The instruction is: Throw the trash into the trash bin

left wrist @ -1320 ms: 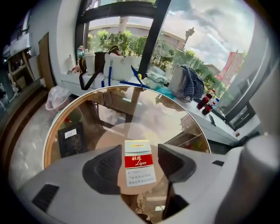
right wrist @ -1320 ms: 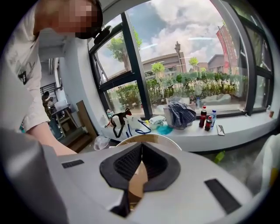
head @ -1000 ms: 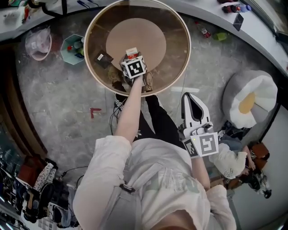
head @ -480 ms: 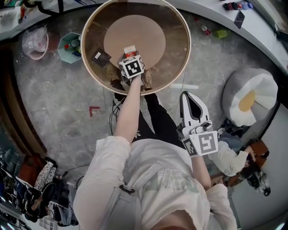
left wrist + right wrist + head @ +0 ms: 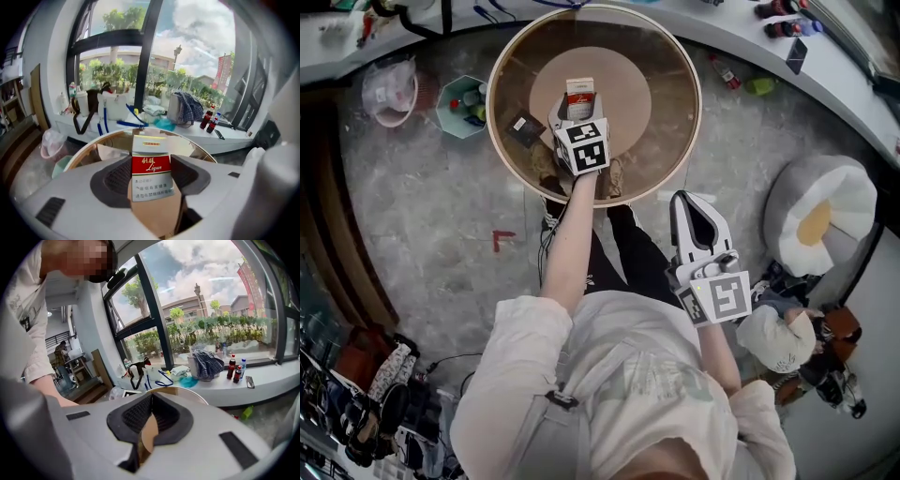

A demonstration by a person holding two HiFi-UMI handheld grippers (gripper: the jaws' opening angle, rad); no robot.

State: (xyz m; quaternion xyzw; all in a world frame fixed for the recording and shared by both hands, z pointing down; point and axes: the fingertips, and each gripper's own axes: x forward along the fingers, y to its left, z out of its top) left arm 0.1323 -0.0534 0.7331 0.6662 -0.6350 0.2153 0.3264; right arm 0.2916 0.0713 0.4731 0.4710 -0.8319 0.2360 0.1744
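Standing upright between the pads of the left gripper (image 5: 151,180), a red-and-white cigarette pack (image 5: 579,96) is clamped on both sides, lifted over the middle of a round glass-topped table (image 5: 680,131); those wide-set jaws have just been closing a little on it. A small dark packet (image 5: 525,127) lies on the glass left of the pack. The right gripper (image 5: 151,401) hangs off the table's near edge, jaws together at the tips and empty. Left of the table, on the grey concrete floor (image 5: 441,216), stands a teal hexagonal bin (image 5: 445,114). Beyond the table, a white window ledge (image 5: 225,143) carries cola bottles (image 5: 230,367).
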